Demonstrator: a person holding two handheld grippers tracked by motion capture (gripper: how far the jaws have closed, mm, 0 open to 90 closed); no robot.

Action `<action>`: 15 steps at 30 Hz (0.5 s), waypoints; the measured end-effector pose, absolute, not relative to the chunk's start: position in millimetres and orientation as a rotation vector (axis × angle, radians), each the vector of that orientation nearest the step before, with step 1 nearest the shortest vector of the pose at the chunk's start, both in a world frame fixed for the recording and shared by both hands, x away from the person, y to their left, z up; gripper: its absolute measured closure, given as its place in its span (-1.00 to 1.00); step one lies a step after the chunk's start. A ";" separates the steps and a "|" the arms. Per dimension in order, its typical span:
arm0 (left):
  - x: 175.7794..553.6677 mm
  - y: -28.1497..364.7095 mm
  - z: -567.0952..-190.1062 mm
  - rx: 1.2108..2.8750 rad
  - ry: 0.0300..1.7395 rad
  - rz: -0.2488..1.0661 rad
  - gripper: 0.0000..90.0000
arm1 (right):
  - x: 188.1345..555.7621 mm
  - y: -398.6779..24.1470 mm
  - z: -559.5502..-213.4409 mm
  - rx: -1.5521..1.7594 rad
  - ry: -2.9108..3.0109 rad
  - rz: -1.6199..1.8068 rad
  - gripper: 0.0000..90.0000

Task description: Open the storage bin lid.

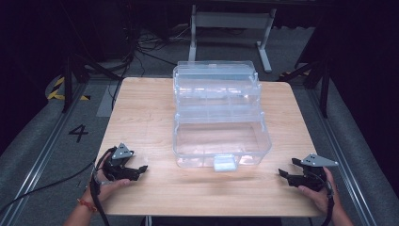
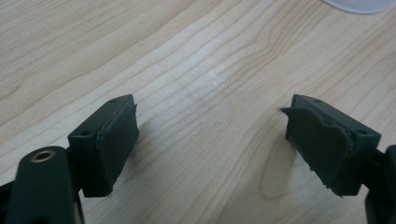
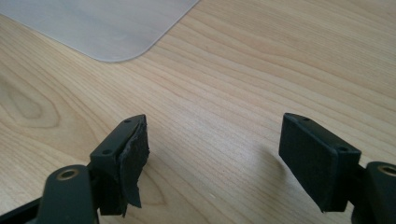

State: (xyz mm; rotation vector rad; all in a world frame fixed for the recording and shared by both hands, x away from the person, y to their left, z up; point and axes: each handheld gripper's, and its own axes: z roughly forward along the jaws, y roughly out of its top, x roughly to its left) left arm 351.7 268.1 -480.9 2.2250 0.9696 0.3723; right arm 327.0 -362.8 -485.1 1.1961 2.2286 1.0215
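Organizer box (image 1: pixel 221 120), clear plastic, open on the wooden table (image 1: pixel 141 108) with a claw parked at each near corner.

Table: pale wood grain, squarish, standing on grey floor. Box sits at the centre, reaching toward the far edge; its tiers are stepped back, the deep bottom bin nearest the person, and a pale latch tab (image 1: pixel 224 163) hangs on its front wall. Left claw (image 1: pixel 139 170) held in the left hand (image 1: pixel 106 186) at the near-left corner, tips toward the box, well apart from it; jaws spread wide, nothing between them, frayed pads (image 2: pixel 116 140) over bare wood. Right claw (image 1: pixel 283 173) in the right hand (image 1: pixel 317 193) at the near-right corner, jaws likewise wide and empty; a rounded corner of the box shows beyond its pads (image 3: pixel 133 158).
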 end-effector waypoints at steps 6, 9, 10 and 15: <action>352.3 267.1 -482.1 2.219 0.977 0.384 -0.66 | 329.7 -363.3 -486.0 1.232 2.235 0.994 -0.54; 352.7 266.2 -482.4 2.215 0.989 0.380 -0.69 | 330.2 -363.4 -486.2 1.244 2.235 0.997 -0.56; 353.0 266.2 -482.3 2.215 0.990 0.369 -0.69 | 331.1 -364.4 -486.2 1.256 2.237 1.003 -0.57; 356.6 266.0 -482.6 2.221 1.013 0.393 -0.81 | 331.1 -364.5 -486.3 1.251 2.241 1.004 -0.57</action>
